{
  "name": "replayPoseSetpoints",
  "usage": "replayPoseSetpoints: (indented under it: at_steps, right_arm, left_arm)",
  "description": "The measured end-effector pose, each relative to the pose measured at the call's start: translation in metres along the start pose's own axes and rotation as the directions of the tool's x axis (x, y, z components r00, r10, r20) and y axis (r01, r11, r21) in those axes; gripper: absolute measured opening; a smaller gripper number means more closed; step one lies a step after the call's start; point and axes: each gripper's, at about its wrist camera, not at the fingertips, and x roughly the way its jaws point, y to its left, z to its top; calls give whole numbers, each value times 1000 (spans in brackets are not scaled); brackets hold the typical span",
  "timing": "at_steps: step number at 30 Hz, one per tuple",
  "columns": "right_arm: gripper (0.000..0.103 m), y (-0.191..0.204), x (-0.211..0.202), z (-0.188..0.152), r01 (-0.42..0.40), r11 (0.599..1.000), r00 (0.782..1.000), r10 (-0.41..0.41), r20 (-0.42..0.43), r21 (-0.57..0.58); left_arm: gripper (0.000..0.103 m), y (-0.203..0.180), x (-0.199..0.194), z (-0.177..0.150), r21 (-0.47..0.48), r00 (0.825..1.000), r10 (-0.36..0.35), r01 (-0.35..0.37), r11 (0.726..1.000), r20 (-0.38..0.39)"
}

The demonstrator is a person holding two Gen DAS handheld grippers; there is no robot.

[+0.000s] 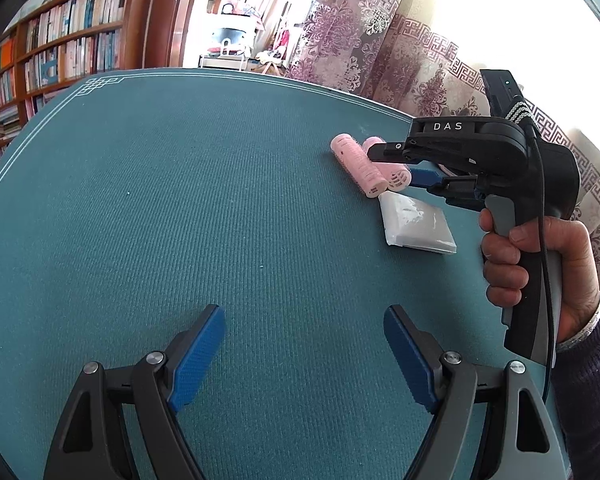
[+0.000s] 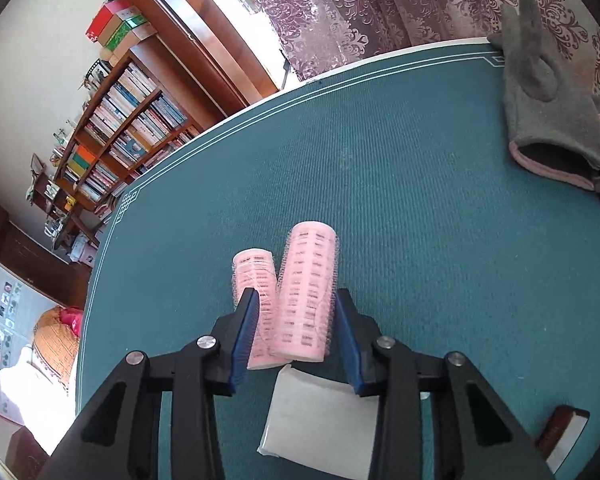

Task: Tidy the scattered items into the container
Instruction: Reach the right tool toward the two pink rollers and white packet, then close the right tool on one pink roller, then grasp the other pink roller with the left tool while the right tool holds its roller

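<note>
The right gripper (image 2: 294, 320) has its pads against two pink hair rollers (image 2: 306, 296) lying side by side on the green table mat (image 2: 440, 220); the shorter one (image 2: 256, 276) could squirt out. The left gripper (image 1: 304, 356) hangs open and empty. A white packet (image 2: 320, 420) lies just beside. No container is in view.

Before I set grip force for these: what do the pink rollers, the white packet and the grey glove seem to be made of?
Pink rollers: seemingly a rigid plastic core under a fuzzy bristled wrap; rows of slots and fine hairs show. White packet: probably glossy plastic film, given the sheen and crinkles in the left view; contents unclear. Grey glove: soft matte knit or fleece, pink-trimmed cuff.
</note>
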Motion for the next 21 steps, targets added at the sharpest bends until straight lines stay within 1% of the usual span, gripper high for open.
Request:
replayPoseSetpoints:
  at_steps: [2,4,8,9,13,17,21]
  right_arm:
    - [37,-1,-3,0,31,999,999,-31,7,-3]
    - [37,1,-2,0,100,995,995,-100,9,-30]
    - [35,8,0,-2,137,987,991,-136,13,-81]
    - [33,9,0,-3,136,987,991,-135,13,-86]
    - [32,11,-9,-9,150,985,989,-147,33,-82]
    - [32,15,-36,-19,145,986,985,-136,106,-82]
    - [32,19,-65,-32,115,990,983,-102,151,-77]
  left_arm:
    - [83,1,0,0,-2,1000,-2,2,1000,0]
    - [83,2,1,2,-3,1000,-2,2,1000,0]
    - [83,3,2,3,5,1000,0,0,1000,3]
    - [83,4,2,3,8,1000,0,0,1000,4]
    - [83,6,3,4,8,1000,-4,4,1000,9]
    - [83,6,3,4,7,1000,3,-3,1000,12]
    - [83,4,4,6,10,1000,21,-21,1000,8]
